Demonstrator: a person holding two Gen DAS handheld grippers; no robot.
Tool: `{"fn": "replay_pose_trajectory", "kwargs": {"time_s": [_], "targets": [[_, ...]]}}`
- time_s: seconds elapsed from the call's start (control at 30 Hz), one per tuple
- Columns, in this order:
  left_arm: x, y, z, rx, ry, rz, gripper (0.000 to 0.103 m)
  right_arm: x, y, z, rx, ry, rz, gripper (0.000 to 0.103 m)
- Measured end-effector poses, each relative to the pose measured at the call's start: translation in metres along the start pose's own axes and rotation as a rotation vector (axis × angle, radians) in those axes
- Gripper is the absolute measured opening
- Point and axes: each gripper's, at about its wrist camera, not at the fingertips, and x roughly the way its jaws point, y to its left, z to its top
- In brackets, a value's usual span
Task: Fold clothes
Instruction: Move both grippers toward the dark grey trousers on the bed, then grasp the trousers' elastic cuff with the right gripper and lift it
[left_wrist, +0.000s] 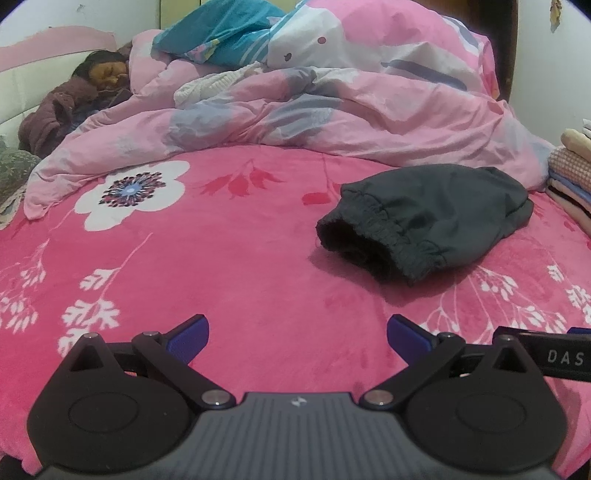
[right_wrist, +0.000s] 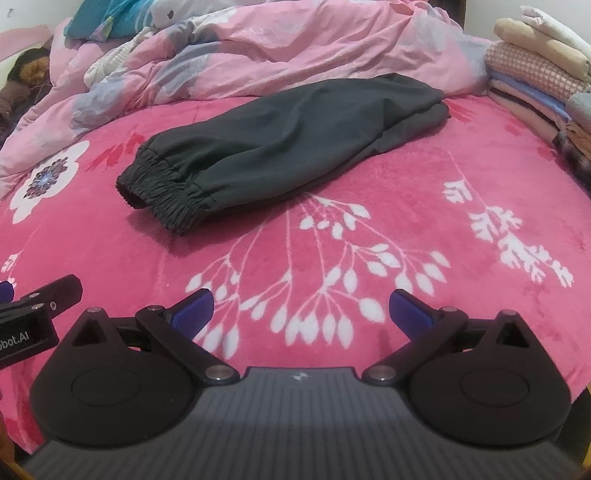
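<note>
— What's nearest to you?

— The two grippers, side by side over the front of the bed. The left gripper (left_wrist: 297, 338) has its blue-padded fingers (left_wrist: 188, 338) spread wide apart with nothing between them, only pink blanket (left_wrist: 229, 266) showing underneath. The right gripper (right_wrist: 301, 312) is the same: fingers (right_wrist: 410, 314) wide open, holding nothing, poised over the white leaf print.

— Are they touching anything?

— Not that I can see. Each one shows at the edge of the other's view, so they sit close together, but neither reaches the clothing.

— And the thing to be folded?

— The dark grey trousers (right_wrist: 288, 147) lie flat on the blanket beyond the grippers, towards the middle of the bed. They look doubled over lengthwise, with the elastic gathered cuff (right_wrist: 162, 194) pointing front-left and the other end running back to the right.

— What's behind them?

— A rumpled pink duvet (left_wrist: 332, 107) heaped across the far half of the bed, its edge just beside the far end of the trousers. To the right sits a stack of folded cloths (right_wrist: 532, 85), well apart from the cuff. At the far left someone is lying under the duvet by the headboard (left_wrist: 33, 85).
</note>
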Motion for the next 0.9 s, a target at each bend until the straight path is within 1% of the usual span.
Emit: {"fn": "replay_pose_trajectory", "kwargs": {"time_s": [0.13, 0.27, 0.33, 0.4, 0.57, 0.67, 0.77, 0.83, 0.87, 0.9], "targets": [[0.009, -0.002, 0.001, 0.002, 0.0, -0.03, 0.103, 0.007, -0.003, 0.002, -0.003, -0.013, 0.01, 0.102], [0.022, -0.004, 0.0, 0.015, -0.005, -0.052, 0.103, 0.016, -0.009, 0.004, -0.015, -0.043, 0.048, 0.102], [0.03, -0.003, 0.002, 0.02, -0.007, -0.06, 0.103, 0.019, -0.01, 0.005, -0.037, -0.074, 0.085, 0.102], [0.038, 0.001, 0.004, 0.007, -0.011, -0.065, 0.103, 0.021, -0.008, 0.008, -0.088, -0.125, 0.119, 0.102], [0.05, 0.028, 0.007, -0.109, -0.025, -0.05, 0.103, 0.032, 0.005, 0.02, -0.237, -0.233, 0.186, 0.102], [0.057, 0.045, 0.009, -0.179, -0.034, -0.042, 0.102, 0.047, 0.022, 0.034, -0.311, -0.272, 0.255, 0.102], [0.064, 0.061, 0.012, -0.248, -0.042, -0.033, 0.096, 0.063, 0.049, 0.042, -0.395, -0.299, 0.318, 0.102], [0.069, 0.072, 0.013, -0.293, -0.047, -0.028, 0.09, 0.076, 0.069, 0.043, -0.465, -0.308, 0.329, 0.1], [0.069, 0.074, 0.011, -0.3, -0.036, -0.036, 0.089, 0.082, 0.078, 0.043, -0.5, -0.31, 0.326, 0.1], [0.07, 0.076, 0.009, -0.306, -0.026, -0.044, 0.086, 0.089, 0.085, 0.043, -0.528, -0.307, 0.307, 0.093]]}}
